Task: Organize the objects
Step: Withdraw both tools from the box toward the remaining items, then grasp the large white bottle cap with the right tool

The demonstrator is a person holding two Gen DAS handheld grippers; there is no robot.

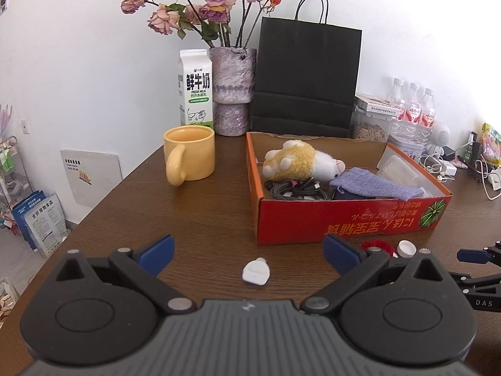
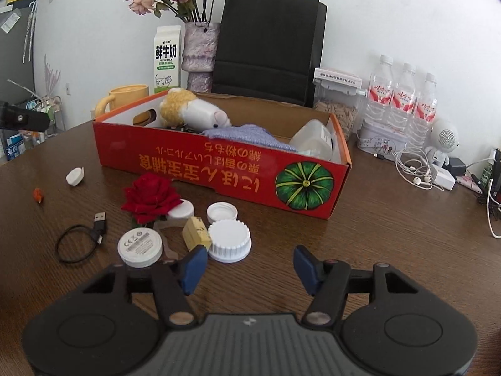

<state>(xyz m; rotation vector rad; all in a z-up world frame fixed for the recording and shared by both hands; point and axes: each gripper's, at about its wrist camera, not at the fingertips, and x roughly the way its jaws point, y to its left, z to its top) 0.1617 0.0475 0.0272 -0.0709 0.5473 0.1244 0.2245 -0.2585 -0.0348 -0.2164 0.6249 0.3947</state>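
A red cardboard box stands on the brown table, holding a plush toy, a purple cloth, black cables and a clear container. My left gripper is open, low over the table, with a small white plastic piece lying between its fingers, untouched. My right gripper is open and holds nothing. Just ahead of it lie a ribbed white cap, a yellow block, a white disc, a red rose, a second white cap and a black USB cable.
Behind the box are a yellow mug, a milk carton, a vase of dried roses, a black paper bag and water bottles. Earphones and chargers lie at right. The table's edge drops off at left.
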